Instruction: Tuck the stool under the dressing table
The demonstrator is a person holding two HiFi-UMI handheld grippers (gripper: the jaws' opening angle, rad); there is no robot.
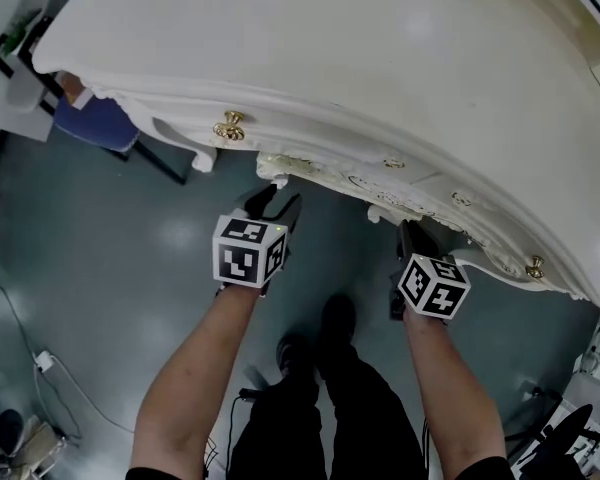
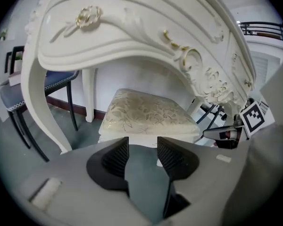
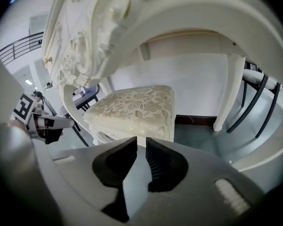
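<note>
The stool [image 2: 146, 114], white with a cream floral cushion, stands beneath the white carved dressing table [image 1: 380, 58], between its legs. It also shows in the right gripper view as the stool [image 3: 137, 108]. In the head view the tabletop hides it. My left gripper [image 1: 275, 200] hovers just in front of the table's front edge, jaws open with nothing between them [image 2: 142, 147]. My right gripper [image 1: 412, 230] is held beside it, to the right, a little short of the stool's seat. Its jaws [image 3: 141, 147] stand a narrow gap apart and grip nothing.
A blue-seated black chair [image 1: 95, 123] stands at the table's left end. Brass knobs [image 1: 229, 126] stick out from the drawer fronts. A cable and plug [image 1: 45, 360] lie on the dark floor at the left. The person's legs [image 1: 320, 368] are below the grippers.
</note>
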